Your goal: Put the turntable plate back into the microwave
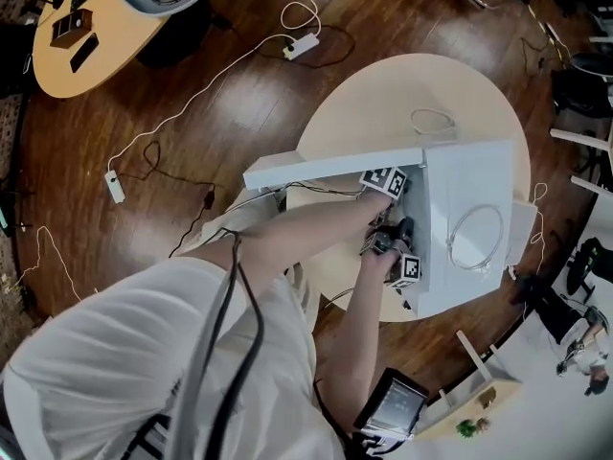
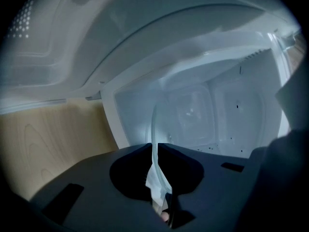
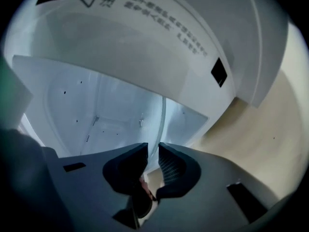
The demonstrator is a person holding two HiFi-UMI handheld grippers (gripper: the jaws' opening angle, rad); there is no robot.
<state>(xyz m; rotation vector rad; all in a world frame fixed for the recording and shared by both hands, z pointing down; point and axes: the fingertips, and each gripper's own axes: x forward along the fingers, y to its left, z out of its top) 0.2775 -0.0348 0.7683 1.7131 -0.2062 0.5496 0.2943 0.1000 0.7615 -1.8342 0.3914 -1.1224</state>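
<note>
A white microwave (image 1: 469, 190) stands on a round beige table (image 1: 402, 94) with its door (image 1: 330, 168) swung open. Both grippers reach into its opening. The clear glass turntable plate (image 2: 155, 124) stands on edge in front of the white cavity (image 2: 207, 115). My left gripper (image 2: 157, 145) is shut on its rim; in the head view this gripper (image 1: 395, 190) is the farther one. In the right gripper view the plate's rim (image 3: 162, 115) runs into the narrow gap of my right gripper (image 3: 153, 146), whose jaws stand slightly apart around it. The right gripper (image 1: 407, 257) is the nearer one in the head view.
A thin cable loop (image 1: 433, 121) lies on the table behind the microwave and another loop (image 1: 476, 238) on its top. Cables and a power strip (image 1: 301, 46) trail over the wooden floor. A dark device (image 1: 393, 412) sits low at the right.
</note>
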